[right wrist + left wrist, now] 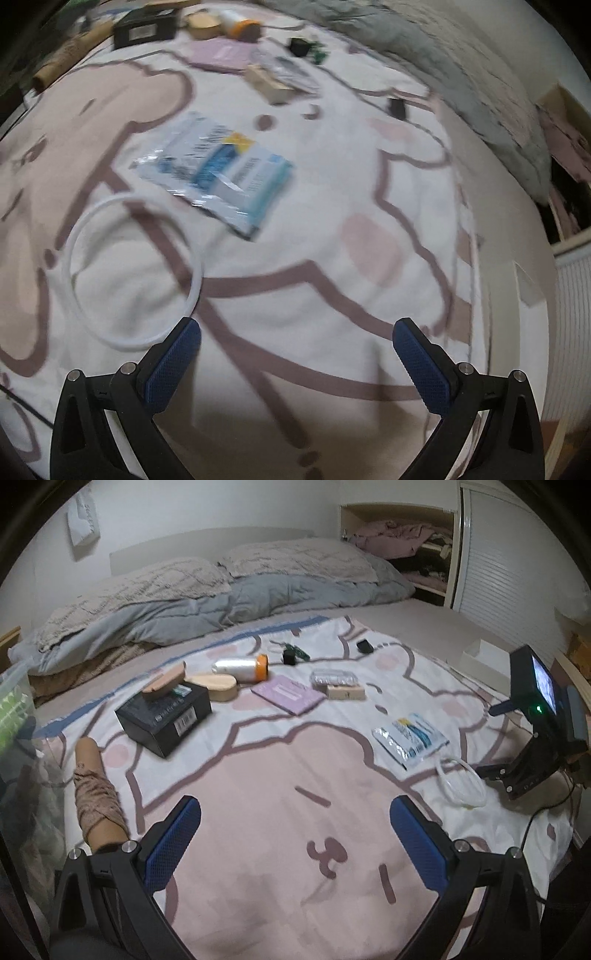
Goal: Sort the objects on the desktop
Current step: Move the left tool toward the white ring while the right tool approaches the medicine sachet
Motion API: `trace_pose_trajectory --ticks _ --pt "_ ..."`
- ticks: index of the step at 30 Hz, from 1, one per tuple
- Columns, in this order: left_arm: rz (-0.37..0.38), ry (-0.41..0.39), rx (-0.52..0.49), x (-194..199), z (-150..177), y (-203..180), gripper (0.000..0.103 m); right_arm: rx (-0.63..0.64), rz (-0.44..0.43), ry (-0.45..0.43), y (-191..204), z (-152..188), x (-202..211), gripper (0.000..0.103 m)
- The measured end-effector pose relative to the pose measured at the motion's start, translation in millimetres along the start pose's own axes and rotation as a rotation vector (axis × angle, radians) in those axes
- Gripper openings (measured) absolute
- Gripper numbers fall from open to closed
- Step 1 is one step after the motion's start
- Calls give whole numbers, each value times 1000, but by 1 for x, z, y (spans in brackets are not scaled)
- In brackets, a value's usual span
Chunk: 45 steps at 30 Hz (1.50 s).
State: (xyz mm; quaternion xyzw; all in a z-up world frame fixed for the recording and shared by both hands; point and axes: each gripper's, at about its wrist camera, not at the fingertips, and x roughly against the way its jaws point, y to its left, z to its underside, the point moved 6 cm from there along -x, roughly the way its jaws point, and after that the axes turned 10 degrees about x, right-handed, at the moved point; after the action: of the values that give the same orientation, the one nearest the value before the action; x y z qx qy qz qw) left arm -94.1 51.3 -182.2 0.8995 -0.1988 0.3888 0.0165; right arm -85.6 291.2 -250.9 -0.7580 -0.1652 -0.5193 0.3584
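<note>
Black box (164,718) at 10 o'clock, wooden piece atop; orange-capped spool (242,668) lying at 12; foil packet (408,738) flat, 2 o'clock; white ring (461,782) beside it.

This is someone's bedroom at home. A bed (369,613) is filling most of the room, and a cartoon-print blanket (277,782) in pink and white is lying spread over its mattress. Two quilted pillows (295,559) are resting on a bunched grey duvet (229,602) along the pale headboard (207,542). In the corner an open wardrobe shelf (402,539) is holding heaps of folded pinkish clothes, with a white slatted door (513,568) standing just beside it. Household odds and ends are sitting scattered on the blanket, among them a black box (164,716) and a blue-and-white plastic packet (218,171)
</note>
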Motion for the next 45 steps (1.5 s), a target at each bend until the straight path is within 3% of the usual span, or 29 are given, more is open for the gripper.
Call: trace_pose_trajectory --ticks 4,8,15,19,23,27,37,45 --pt "4 23 0 -6 7 -2 103 55 -16 1 19 -14 2 103" --pt "23 36 8 -11 9 -6 103 86 -95 -16 38 -38 4 103" --pt "27 58 -6 -19 15 -11 103 142 -108 -61 48 -54 13 103" --pt "35 73 3 -24 16 -11 103 47 -93 -61 23 -47 16 103" --pt "45 100 14 -32 20 -11 103 -90 -55 -13 -10 -43 -8 103" --pt "63 117 15 -35 22 -12 103 -107 -29 24 -15 -41 -24 103" --pt "57 158 57 -51 23 -8 103 109 28 -36 26 -79 -13 103" --pt "53 159 71 -56 23 -6 103 124 -102 -71 49 -88 -14 103"
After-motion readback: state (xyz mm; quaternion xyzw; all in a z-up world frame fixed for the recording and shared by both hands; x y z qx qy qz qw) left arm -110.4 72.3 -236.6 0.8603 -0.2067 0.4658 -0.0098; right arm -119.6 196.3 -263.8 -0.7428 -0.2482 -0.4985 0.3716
